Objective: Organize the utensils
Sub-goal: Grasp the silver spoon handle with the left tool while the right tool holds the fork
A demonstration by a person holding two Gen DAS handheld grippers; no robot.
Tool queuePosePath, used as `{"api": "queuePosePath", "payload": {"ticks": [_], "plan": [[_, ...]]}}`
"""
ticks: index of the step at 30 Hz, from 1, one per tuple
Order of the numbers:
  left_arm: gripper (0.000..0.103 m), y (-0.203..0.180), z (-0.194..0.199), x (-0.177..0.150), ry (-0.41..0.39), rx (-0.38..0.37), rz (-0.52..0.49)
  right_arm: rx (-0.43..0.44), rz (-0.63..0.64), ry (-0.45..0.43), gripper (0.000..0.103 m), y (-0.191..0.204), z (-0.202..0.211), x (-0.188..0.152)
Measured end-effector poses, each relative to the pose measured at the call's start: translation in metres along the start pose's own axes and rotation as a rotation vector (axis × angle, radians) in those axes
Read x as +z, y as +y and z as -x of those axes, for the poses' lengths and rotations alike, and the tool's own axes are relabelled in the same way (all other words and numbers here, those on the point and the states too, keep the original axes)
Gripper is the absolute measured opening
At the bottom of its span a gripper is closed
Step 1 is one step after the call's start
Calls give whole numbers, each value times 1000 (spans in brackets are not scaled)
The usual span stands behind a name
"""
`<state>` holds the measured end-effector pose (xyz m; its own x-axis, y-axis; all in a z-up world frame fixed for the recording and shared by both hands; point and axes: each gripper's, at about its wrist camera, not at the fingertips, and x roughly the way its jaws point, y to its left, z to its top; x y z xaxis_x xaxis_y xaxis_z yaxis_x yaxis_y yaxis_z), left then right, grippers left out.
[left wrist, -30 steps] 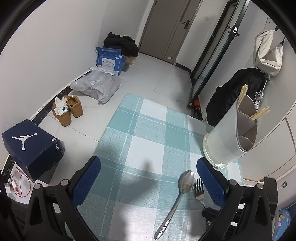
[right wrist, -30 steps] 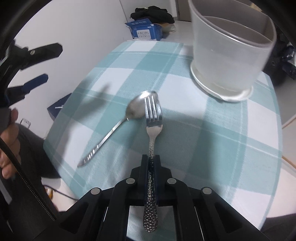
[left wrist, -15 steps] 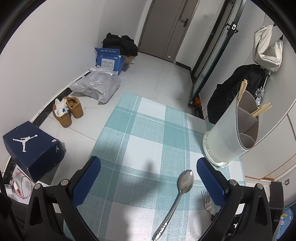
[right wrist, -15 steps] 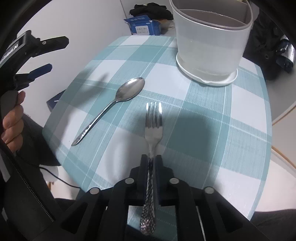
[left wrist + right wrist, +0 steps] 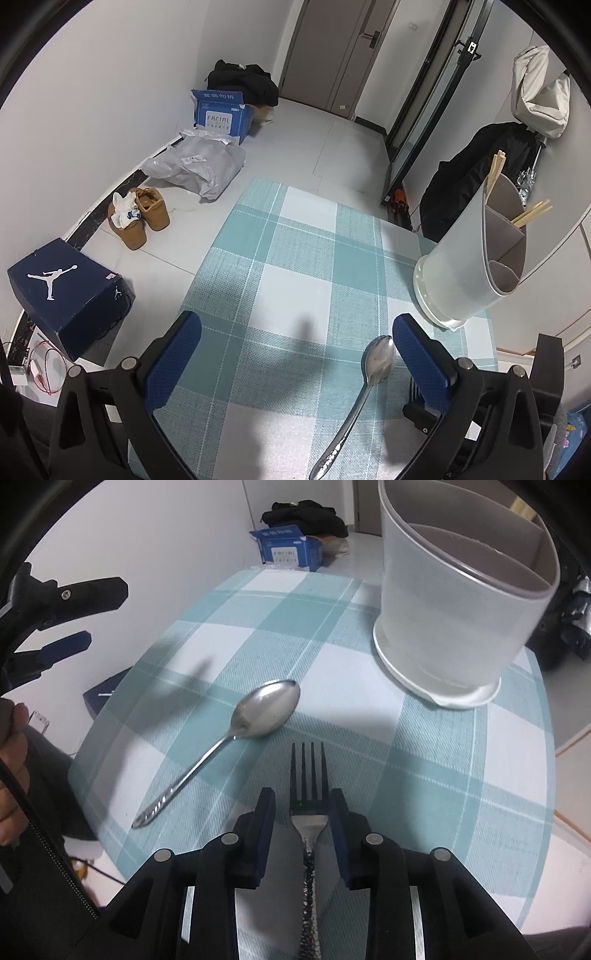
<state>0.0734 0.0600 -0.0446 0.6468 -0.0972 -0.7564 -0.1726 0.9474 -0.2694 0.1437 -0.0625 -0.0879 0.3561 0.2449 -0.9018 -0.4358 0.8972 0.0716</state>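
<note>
The fork [image 5: 308, 775] lies flat on the checked cloth of the surface [image 5: 443, 782], tines toward the utensil holder [image 5: 458, 620], its hammered handle running back between the jaws of the right hand-held gripper [image 5: 303, 812]. Those jaws have just been opening: the blue pads stand clear of the fork on both sides, so it sits between them ungripped. It looks like thin, stiff polished steel, light but slick; I would take it by the textured handle, just behind the neck, where the pads can bite. The spoon [image 5: 258, 720] lies just to the left, angled, its bowl near the fork's tines without touching; it is likely just as smooth and best pinched at its patterned handle end. The left hand-held gripper [image 5: 295, 365] hangs wide open and empty above the cloth, the spoon just inside its right pad. Chopsticks [image 5: 532, 214] already stand in the holder
</note>
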Motion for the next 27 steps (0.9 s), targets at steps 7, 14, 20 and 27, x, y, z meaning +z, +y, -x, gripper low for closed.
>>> {"api": "queuePosePath", "payload": {"ticks": [7,14,20,27], "plan": [[102,1,-8,-1,28,12,7,-25,17,-31,1,-3,-1,1],[102,-2,-20,-1,61,43,-4,14,-16,-79,0,-15,6,2],[102,-6,-32,-1,104,48,-22,87,-51,-92,4,-22,10,4],[102,11,-35,3,114,69,73,99,-14,-74,36,-5,-3,10]]}}
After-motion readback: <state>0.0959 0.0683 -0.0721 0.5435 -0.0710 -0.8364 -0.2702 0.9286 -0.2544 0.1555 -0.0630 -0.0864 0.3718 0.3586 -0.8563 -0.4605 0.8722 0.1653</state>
